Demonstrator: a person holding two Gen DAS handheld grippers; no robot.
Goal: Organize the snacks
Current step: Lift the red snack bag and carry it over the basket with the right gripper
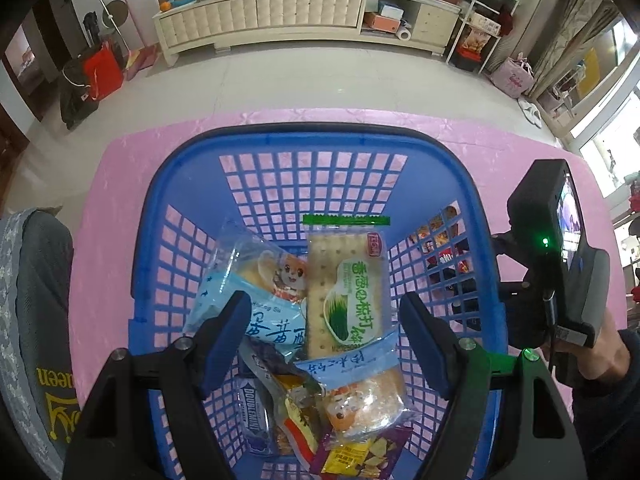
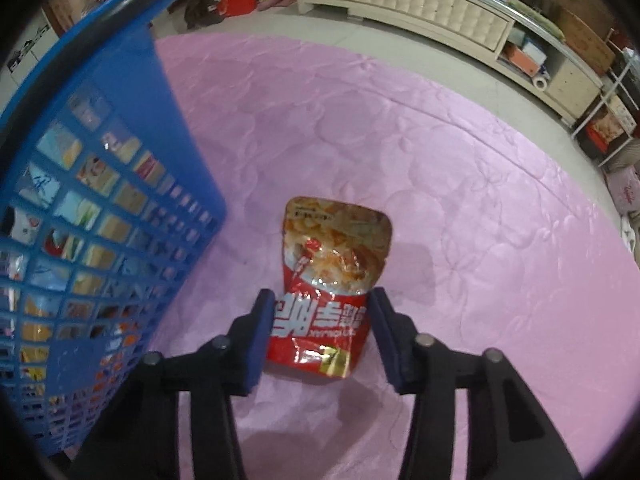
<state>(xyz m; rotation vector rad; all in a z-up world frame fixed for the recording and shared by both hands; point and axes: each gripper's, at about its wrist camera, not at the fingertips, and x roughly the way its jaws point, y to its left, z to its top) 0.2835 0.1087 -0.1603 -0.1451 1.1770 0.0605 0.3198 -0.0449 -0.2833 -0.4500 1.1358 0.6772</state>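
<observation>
- The pink cloth [image 2: 460,184] covered the whole table, and everything sat on it.
- The blue basket [image 1: 184,184] stood on the left part of the cloth. It already held many snacks.
- Inside it I saw a cracker pack [image 1: 346,284] with a green label and writing I could not read, two light blue bun bags [image 1: 256,292] with a cartoon animal, and a small pack [image 1: 251,408] that said "DOUBLEMINT".
- My left gripper [image 1: 324,332] hung over the basket with its jaws spread wide. It held nothing.
- The red snack pouch [image 2: 332,276] lay flat on the cloth, just beside the basket's right wall and near the cloth's front edge.
- My right gripper [image 2: 320,320] was down around the pouch's lower half. The blue pads sat at both side edges, but I could not tell if they pressed it.
- I thought the pouch was light, soft and a bit slippery, with food inside that could break. The best place to hold it was across the sides, gently.
- Its big white letters were upside down, and I could not read them well.
</observation>
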